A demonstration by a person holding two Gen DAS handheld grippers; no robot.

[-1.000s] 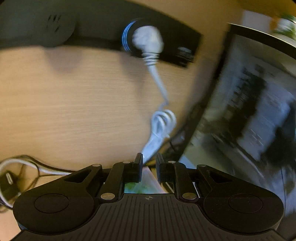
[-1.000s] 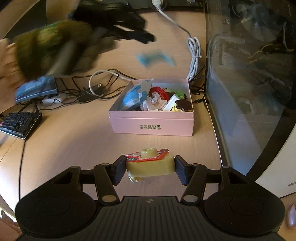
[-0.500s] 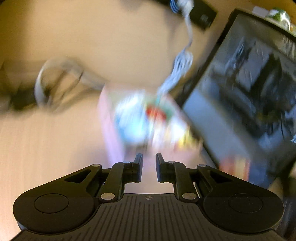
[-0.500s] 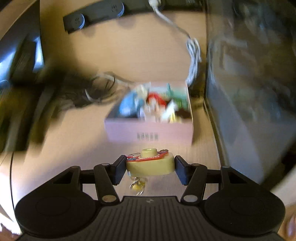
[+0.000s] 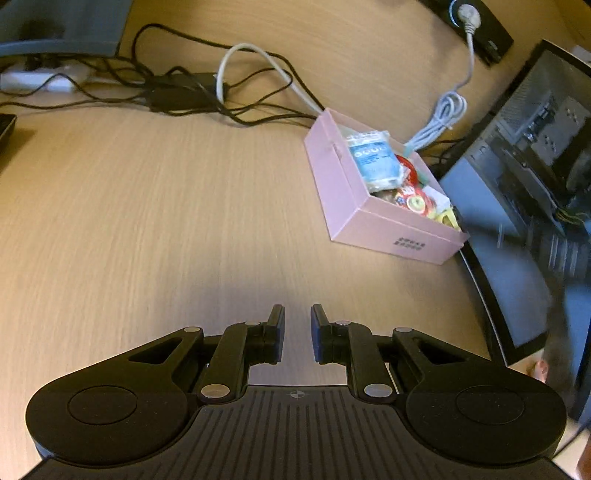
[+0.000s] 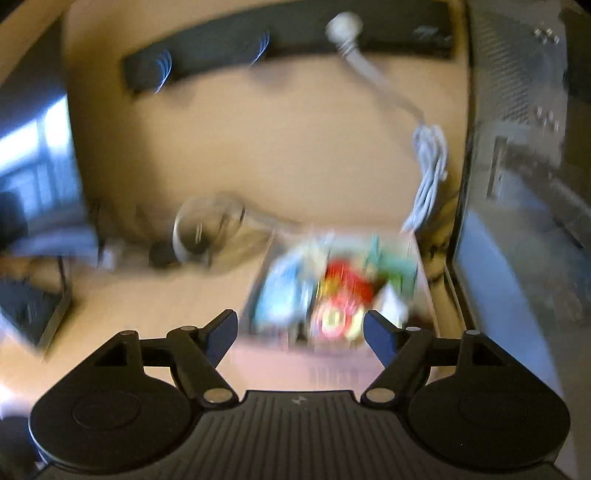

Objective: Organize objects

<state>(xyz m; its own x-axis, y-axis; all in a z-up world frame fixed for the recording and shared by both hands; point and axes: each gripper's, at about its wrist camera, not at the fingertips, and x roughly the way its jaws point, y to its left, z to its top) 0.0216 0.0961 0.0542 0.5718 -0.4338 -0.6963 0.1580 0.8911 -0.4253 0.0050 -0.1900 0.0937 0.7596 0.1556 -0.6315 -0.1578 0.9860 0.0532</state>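
A pink box [image 5: 347,199] full of small packets and toys sits on the wooden desk at the right, against a dark glass-sided case. A yellow and red item [image 5: 417,202] lies inside it near the front. My left gripper [image 5: 297,325] hovers over bare desk to the box's front left, jaws nearly together with a narrow gap, holding nothing. My right gripper [image 6: 300,328] is open wide and empty just above the box [image 6: 332,365]; the view is blurred. The yellow and red item [image 6: 336,317] lies in the box between the fingers.
A tangle of black and white cables [image 5: 207,92] lies behind the box. A black power strip [image 5: 476,22] with a white plug sits far back. The glass-sided computer case [image 5: 532,177] stands right of the box. A keyboard [image 6: 29,310] is at left.
My right gripper moved forward over the box and opened, letting go of the yellow item, which now lies in the box. My left gripper pulled back from the box to bare desk.
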